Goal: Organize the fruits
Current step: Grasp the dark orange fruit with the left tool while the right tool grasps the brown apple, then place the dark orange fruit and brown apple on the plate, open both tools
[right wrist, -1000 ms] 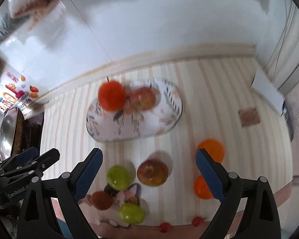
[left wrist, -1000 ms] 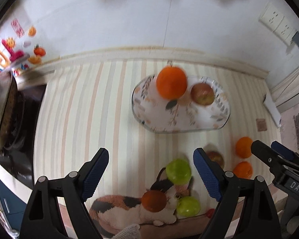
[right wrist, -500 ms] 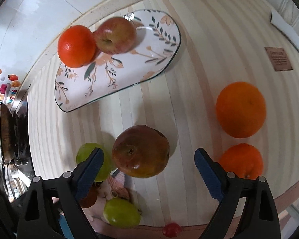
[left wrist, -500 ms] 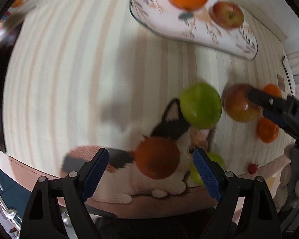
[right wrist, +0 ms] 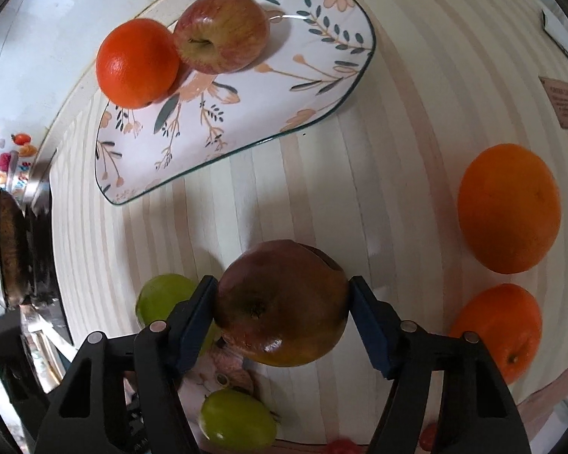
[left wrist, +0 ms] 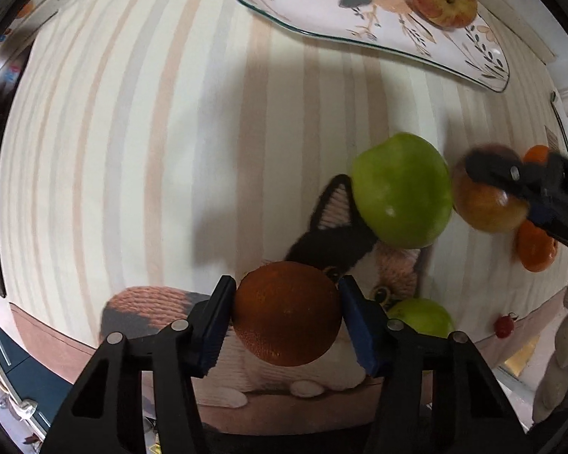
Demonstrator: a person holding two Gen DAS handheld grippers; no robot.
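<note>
My left gripper (left wrist: pixel 286 316) is shut on a dark orange round fruit (left wrist: pixel 287 314) that rests on the cat picture of the cloth. My right gripper (right wrist: pixel 282 304) is shut on a dark red apple (right wrist: pixel 282 302) on the striped cloth; that apple also shows in the left wrist view (left wrist: pixel 486 204). A floral plate (right wrist: pixel 246 87) at the back holds an orange (right wrist: pixel 136 62) and a red apple (right wrist: pixel 221 32). A green apple (left wrist: pixel 401 189) lies between the two grippers. A second green fruit (right wrist: pixel 236 420) lies near the front edge.
Two loose oranges (right wrist: pixel 509 208) (right wrist: pixel 498 325) lie to the right of my right gripper. Small red berries (left wrist: pixel 504 326) sit at the cloth's front edge. A pan on a stove (right wrist: pixel 7 249) is at the far left. A brown label (right wrist: pixel 562 102) lies at the right.
Both grippers have dropped lower and closed: the left onto the dark orange fruit, the right onto the dark red apple. One second ago both were open and higher above the table.
</note>
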